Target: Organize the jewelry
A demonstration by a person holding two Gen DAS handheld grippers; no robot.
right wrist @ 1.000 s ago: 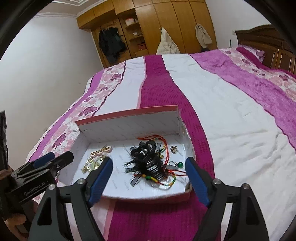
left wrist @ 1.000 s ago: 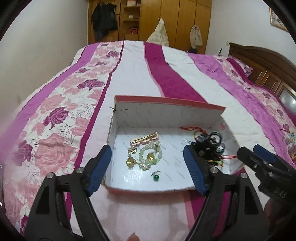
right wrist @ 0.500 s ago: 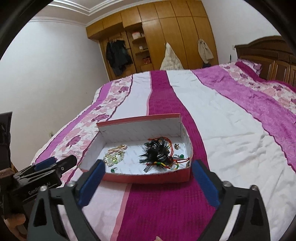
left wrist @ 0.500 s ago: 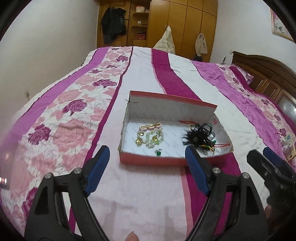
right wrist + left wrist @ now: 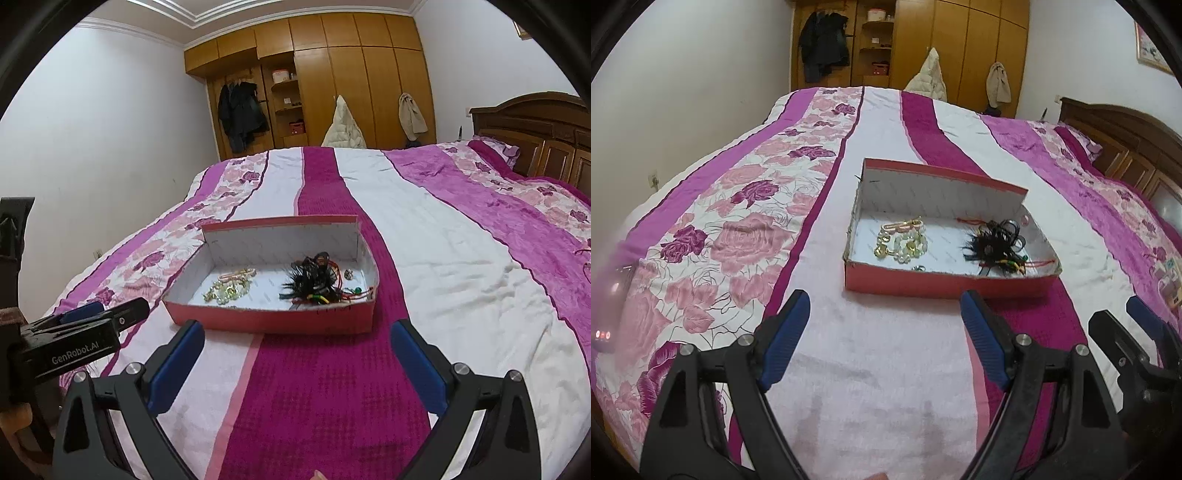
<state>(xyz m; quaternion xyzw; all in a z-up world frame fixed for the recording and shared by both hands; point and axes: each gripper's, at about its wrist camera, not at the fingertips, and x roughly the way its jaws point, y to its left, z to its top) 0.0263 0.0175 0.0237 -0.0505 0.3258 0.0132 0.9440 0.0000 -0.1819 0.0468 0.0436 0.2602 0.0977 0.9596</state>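
Box (image 5: 945, 286) on bedspread (image 5: 886, 369): gold-and-bead jewelry (image 5: 903, 240) left, black tangle (image 5: 997, 247), perhaps hair ties, right. Both hand-held grippers gape, empty.

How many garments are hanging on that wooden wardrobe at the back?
3: a dark coat in the open section on the left, a cream padded jacket on the middle doors, and a beige garment further right. More may hang behind the closed doors.

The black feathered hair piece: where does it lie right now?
In both wrist views, the black feathered hair piece lies inside the red box, right half, beside the gold-and-pearl jewelry.
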